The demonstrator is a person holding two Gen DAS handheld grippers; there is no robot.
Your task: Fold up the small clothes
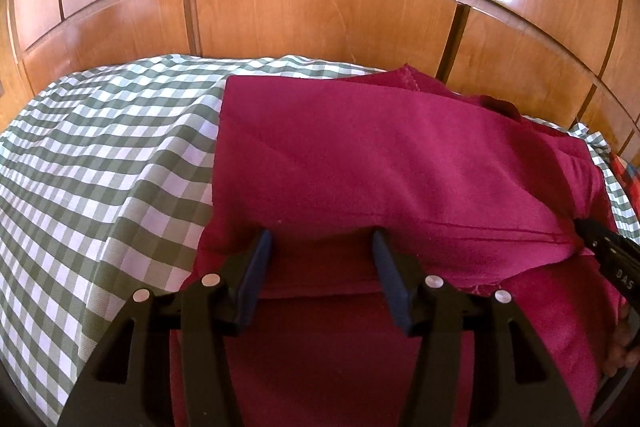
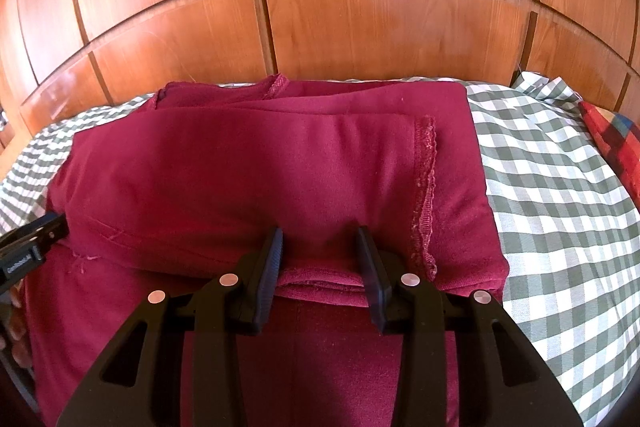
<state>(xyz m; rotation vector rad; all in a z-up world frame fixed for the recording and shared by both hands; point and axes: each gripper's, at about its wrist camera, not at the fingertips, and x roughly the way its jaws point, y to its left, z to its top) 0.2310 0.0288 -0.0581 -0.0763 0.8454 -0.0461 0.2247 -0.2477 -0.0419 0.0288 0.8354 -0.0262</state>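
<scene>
Left tool [image 1: 322,241] parted over red garment [image 1: 400,155], right tool [image 2: 319,241] clamping its folded edge

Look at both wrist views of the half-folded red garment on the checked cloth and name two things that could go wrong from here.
1. The left gripper stands open around the folded edge of the red garment, so that side could slump or unfold if only the other side is moved.
2. The right gripper straddles several stacked layers; if it lifts without pinching them all, the lower ones may slip out and spoil the fold, or drag the checked cloth into wrinkles.
</scene>
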